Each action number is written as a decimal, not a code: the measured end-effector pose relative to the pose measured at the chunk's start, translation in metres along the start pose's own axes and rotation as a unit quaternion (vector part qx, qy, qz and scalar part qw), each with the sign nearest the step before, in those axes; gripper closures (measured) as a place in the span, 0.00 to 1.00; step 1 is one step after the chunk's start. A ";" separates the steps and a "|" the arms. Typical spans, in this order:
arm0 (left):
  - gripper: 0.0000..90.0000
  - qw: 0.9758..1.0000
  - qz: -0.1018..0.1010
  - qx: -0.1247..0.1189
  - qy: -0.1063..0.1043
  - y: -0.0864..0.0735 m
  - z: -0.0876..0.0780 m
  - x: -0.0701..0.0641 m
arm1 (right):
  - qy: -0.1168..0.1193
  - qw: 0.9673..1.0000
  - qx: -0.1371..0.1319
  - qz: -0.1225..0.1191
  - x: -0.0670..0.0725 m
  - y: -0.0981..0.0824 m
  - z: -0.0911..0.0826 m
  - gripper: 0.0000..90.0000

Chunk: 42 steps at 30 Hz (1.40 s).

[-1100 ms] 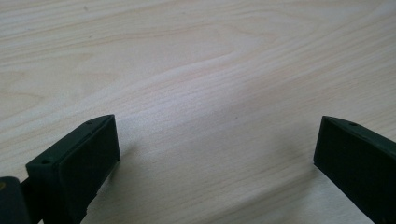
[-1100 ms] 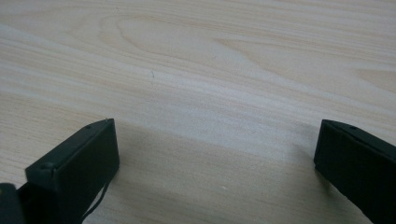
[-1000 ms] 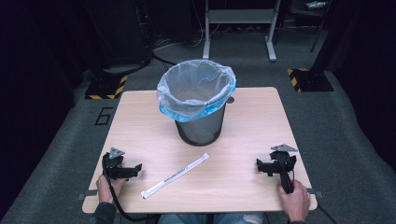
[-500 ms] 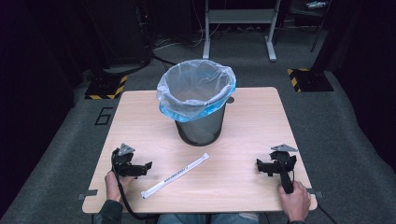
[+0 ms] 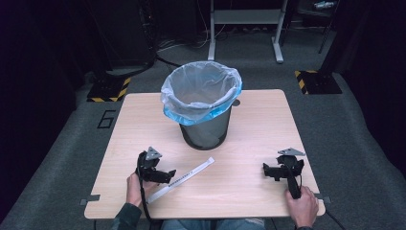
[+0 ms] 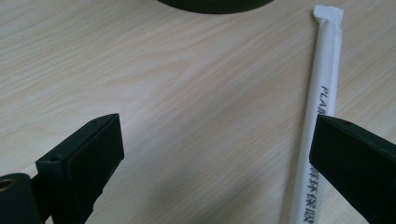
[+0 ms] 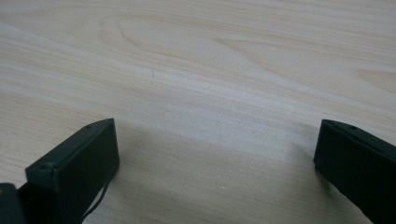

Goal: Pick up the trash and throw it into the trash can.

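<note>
A long paper-wrapped straw lies flat and diagonal on the wooden table, in front of the bin. My left gripper is open right at the straw's middle; in the left gripper view the straw runs past the inner side of the right jaw, with bare wood between the jaws. My right gripper is open at the table's front right, held low over bare wood, far from the straw.
A dark mesh waste bin lined with a clear and blue plastic bag stands at the table's middle rear; its base shows at the top of the left gripper view. Grey floor surrounds the table.
My left gripper has moved right and forward, from the front left corner up to the straw. The right gripper has stayed in place.
</note>
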State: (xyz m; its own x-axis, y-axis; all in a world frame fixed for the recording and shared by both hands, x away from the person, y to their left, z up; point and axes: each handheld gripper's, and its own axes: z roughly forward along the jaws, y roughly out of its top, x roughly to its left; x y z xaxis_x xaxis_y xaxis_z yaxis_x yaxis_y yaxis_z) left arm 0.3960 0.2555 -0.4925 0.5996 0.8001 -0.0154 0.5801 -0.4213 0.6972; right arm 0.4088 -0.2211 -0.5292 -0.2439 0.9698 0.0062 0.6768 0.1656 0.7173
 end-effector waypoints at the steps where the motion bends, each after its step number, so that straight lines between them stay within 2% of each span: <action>1: 0.03 1.000 0.005 0.001 -0.001 0.001 0.001 -0.002 | 0.000 1.000 0.000 0.000 0.000 0.000 0.000 0.00; 4: 0.03 1.000 0.008 0.003 -0.003 0.002 0.003 -0.005 | 0.000 1.000 0.000 0.000 0.000 0.000 0.000 0.00; 7: 0.04 1.000 0.019 0.013 -0.012 0.003 0.008 -0.013 | 0.000 1.000 0.000 0.000 0.000 0.000 0.000 0.00; 8: 0.04 1.000 0.019 0.013 -0.012 0.003 0.008 -0.013 | 0.000 1.000 0.000 0.000 0.000 0.000 0.000 0.00; 9: 0.03 0.999 0.030 0.020 -0.012 0.003 0.011 -0.017 | 0.000 1.000 0.000 0.001 0.000 0.000 0.000 0.00; 18: 0.00 0.998 0.050 0.039 -0.014 0.001 0.018 -0.029 | 0.001 1.000 0.001 0.001 0.000 0.000 0.000 0.00; 25: 0.00 0.997 0.053 0.049 -0.022 -0.002 0.025 -0.035 | 0.001 1.000 0.001 0.001 0.000 0.000 0.000 0.00; 27: 0.01 0.997 0.058 0.049 -0.017 -0.003 0.027 -0.037 | 0.001 1.000 0.001 0.001 0.000 0.000 0.000 0.00; 29: 0.08 0.997 0.059 0.050 -0.021 -0.004 0.027 -0.038 | 0.001 1.000 0.001 0.001 0.000 0.000 0.000 0.00; 30: 0.08 0.997 0.060 0.049 -0.020 -0.005 0.027 -0.038 | 0.001 1.000 0.001 0.001 0.000 0.000 0.000 0.00; 31: 0.14 0.997 0.058 0.051 -0.028 -0.006 0.028 -0.039 | 0.001 1.000 0.001 0.001 0.000 0.000 0.000 0.00; 34: 0.19 0.997 0.059 0.048 -0.034 -0.005 0.027 -0.039 | 0.001 1.000 0.001 0.001 0.000 0.000 0.000 0.00; 35: 0.23 0.996 0.062 0.049 -0.036 -0.005 0.026 -0.038 | 0.001 1.000 0.001 0.001 0.000 0.000 0.000 0.00; 36: 0.32 0.996 0.061 0.047 -0.040 -0.005 0.025 -0.038 | 0.001 1.000 0.001 0.001 0.000 0.000 0.000 0.00; 38: 0.39 0.996 0.060 0.047 -0.042 -0.004 0.024 -0.038 | 0.001 1.000 0.001 0.001 0.000 0.000 0.000 0.00; 39: 0.39 0.996 0.058 0.045 -0.042 -0.004 0.024 -0.038 | 0.001 1.000 0.001 0.001 0.000 0.000 0.000 0.00; 42: 0.53 0.997 0.051 0.036 -0.040 -0.006 0.023 -0.036 | 0.002 1.000 0.000 -0.001 -0.001 0.000 0.000 0.00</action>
State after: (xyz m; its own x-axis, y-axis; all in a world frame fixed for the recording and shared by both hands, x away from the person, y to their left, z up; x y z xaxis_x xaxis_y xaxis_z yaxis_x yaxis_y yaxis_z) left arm 0.3837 0.2196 -0.5121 0.6980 0.7160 -0.0055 0.5495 -0.5308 0.6452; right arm 0.4086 -0.2217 -0.5292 -0.2477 0.9688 0.0074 0.6765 0.1675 0.7171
